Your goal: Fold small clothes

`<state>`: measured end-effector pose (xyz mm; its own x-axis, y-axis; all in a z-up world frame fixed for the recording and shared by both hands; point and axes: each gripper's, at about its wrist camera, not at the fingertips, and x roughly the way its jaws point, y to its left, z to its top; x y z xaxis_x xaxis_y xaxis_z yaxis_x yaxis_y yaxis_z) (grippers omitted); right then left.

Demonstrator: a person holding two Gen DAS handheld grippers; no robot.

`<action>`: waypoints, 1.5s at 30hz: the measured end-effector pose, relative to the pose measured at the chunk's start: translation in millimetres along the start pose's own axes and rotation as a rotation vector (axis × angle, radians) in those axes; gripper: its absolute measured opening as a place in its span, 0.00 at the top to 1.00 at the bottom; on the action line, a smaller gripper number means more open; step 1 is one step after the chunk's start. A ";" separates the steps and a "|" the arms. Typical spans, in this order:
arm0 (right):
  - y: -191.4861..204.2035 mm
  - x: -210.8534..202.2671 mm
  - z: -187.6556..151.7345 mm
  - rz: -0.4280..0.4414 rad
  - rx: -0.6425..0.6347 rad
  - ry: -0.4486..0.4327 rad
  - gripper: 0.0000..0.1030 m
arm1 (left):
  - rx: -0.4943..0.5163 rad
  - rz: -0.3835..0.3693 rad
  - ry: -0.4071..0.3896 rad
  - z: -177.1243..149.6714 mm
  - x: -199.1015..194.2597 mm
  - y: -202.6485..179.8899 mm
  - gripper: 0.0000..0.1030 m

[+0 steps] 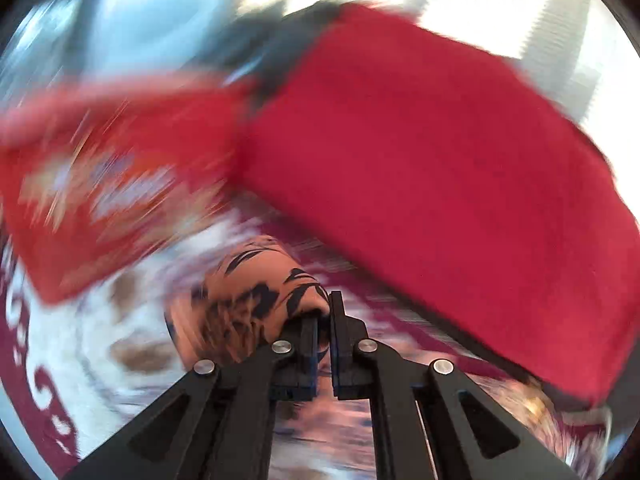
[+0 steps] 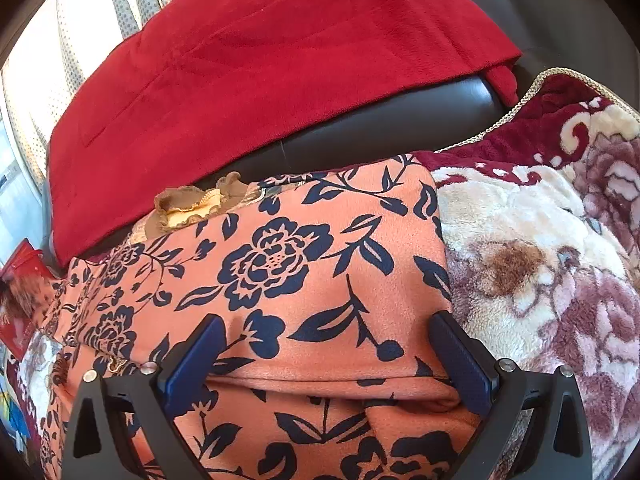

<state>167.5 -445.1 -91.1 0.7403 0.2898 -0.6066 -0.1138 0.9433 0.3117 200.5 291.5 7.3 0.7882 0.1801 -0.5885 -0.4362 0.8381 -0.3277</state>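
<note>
Our left gripper (image 1: 325, 322) was clamped on the orange, navy-flowered fleece garment (image 2: 304, 264); our right gripper (image 2: 326, 354) stood apart over it. Lifting evenly seemed wise.

In the left wrist view nearly everything beyond the gripper is smeared by blur. The patterned blanket (image 1: 96, 344) below the red cloth (image 1: 440, 184) is reduced to streaks, and the red patterned thing (image 1: 104, 200) left of the red cloth cannot be identified. The far end of the orange flowered garment (image 1: 248, 304) is blurred, and its pinched edge is hidden between the shut jaws. In the right wrist view the garment's (image 2: 304, 264) lower part is cut off by the picture's edge, and the small red things (image 2: 22, 280) left of the garment are too small to be told.
</note>
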 end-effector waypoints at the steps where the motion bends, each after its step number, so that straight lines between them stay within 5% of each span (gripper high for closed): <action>1: -0.6 -0.4 0.0 0.004 0.004 -0.002 0.00 | 0.071 -0.058 -0.032 -3.1 -15.1 -36.8 0.96; 5: -2.1 -2.7 -0.4 0.020 0.018 -0.009 0.00 | 0.273 -0.302 -0.072 -42.3 -66.3 -171.7 0.96; 8: -4.4 -4.6 -0.5 0.037 0.033 -0.016 0.00 | 0.450 -0.456 0.035 -99.5 -72.6 -261.8 0.90; 9: -5.6 -5.3 -0.5 0.045 0.040 -0.018 0.00 | 0.514 -0.490 0.063 -122.2 -70.3 -282.9 0.78; 10: -7.1 -6.1 -0.6 0.055 0.048 -0.021 0.00 | 0.579 -0.494 0.086 -146.2 -64.9 -298.2 0.50; 11: -9.5 -7.4 -0.7 0.070 0.060 -0.026 0.00 | 0.622 -0.476 0.105 -162.6 -52.1 -304.2 0.37; 15: -18.8 -10.0 -1.5 0.124 0.101 -0.045 0.00 | 0.629 -0.379 0.169 -194.8 -20.1 -272.2 0.32; 21: -21.9 -10.3 -0.7 0.149 0.122 -0.050 0.00 | 0.393 -0.159 0.110 -171.1 14.9 -166.7 0.22; 24: -23.6 -12.3 0.4 0.155 0.132 -0.043 0.00 | 0.259 -0.088 0.168 -173.0 49.2 -121.1 0.22; 27: -29.4 -18.4 4.2 0.173 0.198 -0.007 0.02 | 0.198 -0.098 0.257 -191.8 75.4 -99.3 0.22; 29: -39.4 -30.7 4.2 0.226 0.311 -0.003 0.02 | 0.143 -0.157 0.251 -192.2 80.2 -89.0 0.21; 35: -42.4 -43.8 11.7 0.380 0.467 0.041 0.02 | 0.180 -0.132 0.257 -187.3 87.9 -101.6 0.18; 37: -37.5 -32.6 15.2 0.368 0.476 0.066 0.04 | 0.168 -0.141 0.259 -184.7 95.1 -106.0 0.18; 40: -24.5 -18.3 20.0 0.360 0.462 0.091 0.22 | 0.159 -0.152 0.259 -185.2 90.5 -102.1 0.18; 45: 3.4 13.2 23.7 0.165 0.278 0.230 0.40 | 0.162 -0.147 0.254 -190.3 82.4 -95.7 0.18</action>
<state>192.6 -441.9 -80.8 0.5559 0.4926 -0.6695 -0.0120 0.8102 0.5861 224.5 128.1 -150.5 0.6949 -0.0656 -0.7161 -0.2354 0.9202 -0.3126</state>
